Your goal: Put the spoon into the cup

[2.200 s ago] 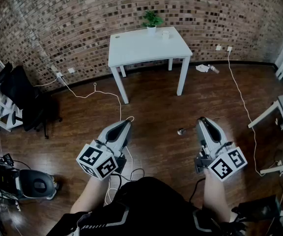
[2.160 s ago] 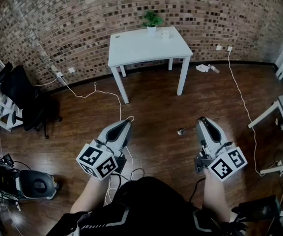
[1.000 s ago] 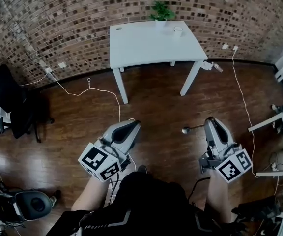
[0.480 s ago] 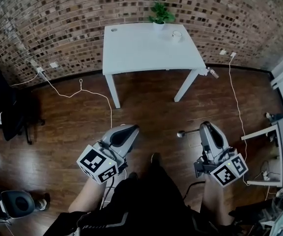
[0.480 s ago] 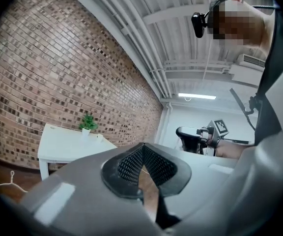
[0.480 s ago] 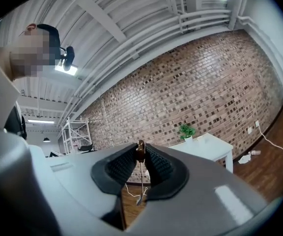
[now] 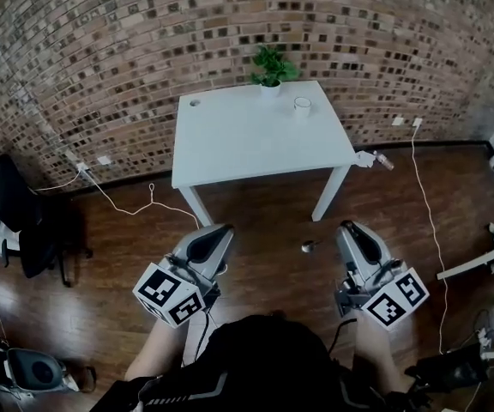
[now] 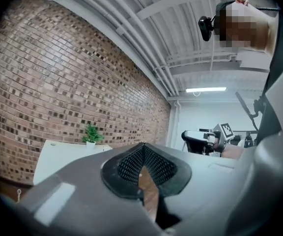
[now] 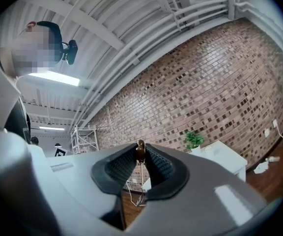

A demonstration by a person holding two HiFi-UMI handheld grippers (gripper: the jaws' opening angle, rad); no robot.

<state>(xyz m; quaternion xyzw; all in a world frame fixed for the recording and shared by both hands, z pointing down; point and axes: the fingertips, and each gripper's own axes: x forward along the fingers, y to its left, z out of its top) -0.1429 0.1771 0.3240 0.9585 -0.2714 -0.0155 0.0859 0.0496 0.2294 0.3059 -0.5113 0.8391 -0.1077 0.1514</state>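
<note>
Spoon (image 7: 309,246) first: we have it clamped in the right gripper (image 7: 347,230), low and right of centre in the head view, with its bowl sticking out to the left above the floor. The right gripper view shows the thin stem pinched between the pads (image 9: 157,167). We judge it light, stiff and slick. A hold on the handle, well back from the bowl, suits it, though so slim a stem could swivel in the pads if knocked. The left gripper (image 7: 215,235), low and left of centre, has its jaws closed tip to tip on nothing. Around us, biggest first, the brick wall (image 7: 101,50) fills the top of the frame and the wooden floor (image 7: 127,256) spreads below it. The white table (image 7: 256,140) stands in the upper middle, well apart from both grippers. A black chair (image 7: 7,204) sits at the left edge, and white cables (image 7: 127,206) trail over the boards. A small potted plant (image 7: 269,65) stands at the table's far edge, and the cup (image 7: 302,104) stands upright just right of it. We see nothing standing between us and the table. The plant beside the cup looks like the one thing to steer around.
</note>
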